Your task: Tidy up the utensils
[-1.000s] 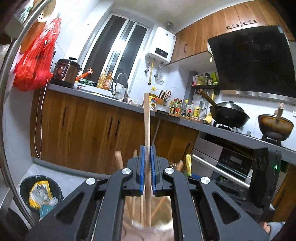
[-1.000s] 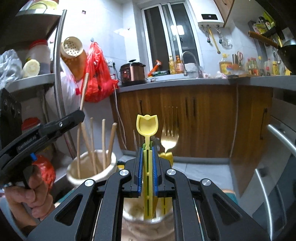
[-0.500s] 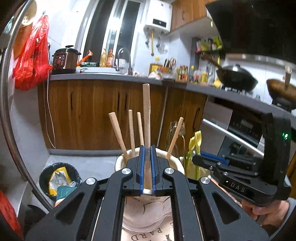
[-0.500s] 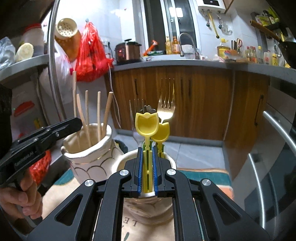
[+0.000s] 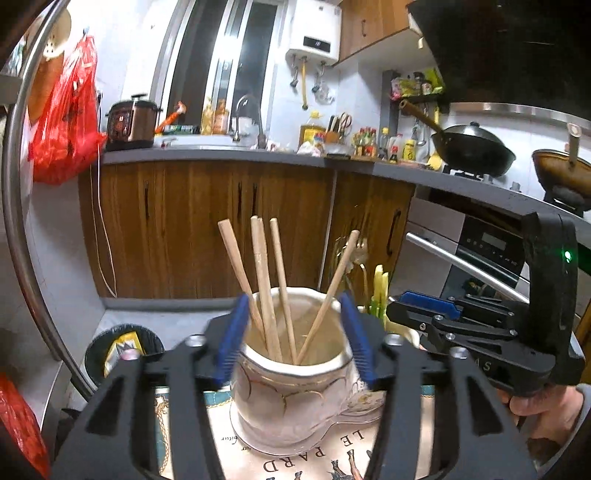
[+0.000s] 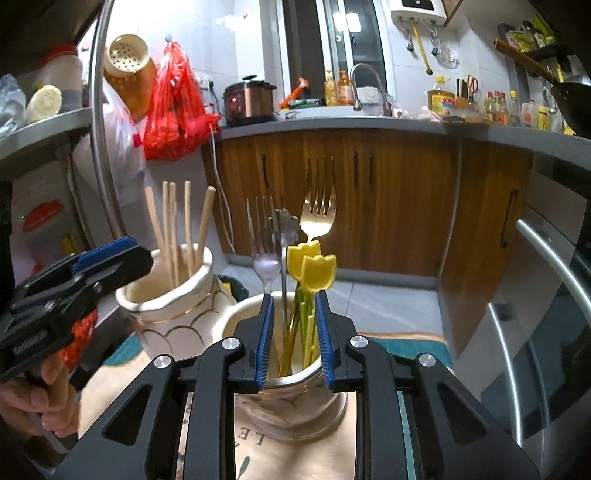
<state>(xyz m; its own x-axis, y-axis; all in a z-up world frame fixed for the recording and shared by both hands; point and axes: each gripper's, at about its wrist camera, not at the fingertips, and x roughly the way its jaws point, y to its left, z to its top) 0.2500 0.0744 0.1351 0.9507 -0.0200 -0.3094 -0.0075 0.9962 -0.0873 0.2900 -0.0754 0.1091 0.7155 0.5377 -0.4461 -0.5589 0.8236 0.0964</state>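
Both grippers have let go since a second ago | left gripper [image 5: 295, 339] spread, chopsticks [image 5: 266, 280] in jar [image 5: 288, 391] | right gripper [image 6: 293, 332] spread, yellow picks [image 6: 312, 266] in cup [image 6: 295, 406] | sorting looks nearly finished.

Bright indoor light fills both fisheye views, and straight lines bow strongly toward dark corners. Glare blows out the window [image 6: 347, 22]. The left gripper [image 5: 295, 339] looks motion-blurred

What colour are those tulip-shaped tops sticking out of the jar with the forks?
Bright yellow tulip tops, on green stems; clearest in the right wrist view.
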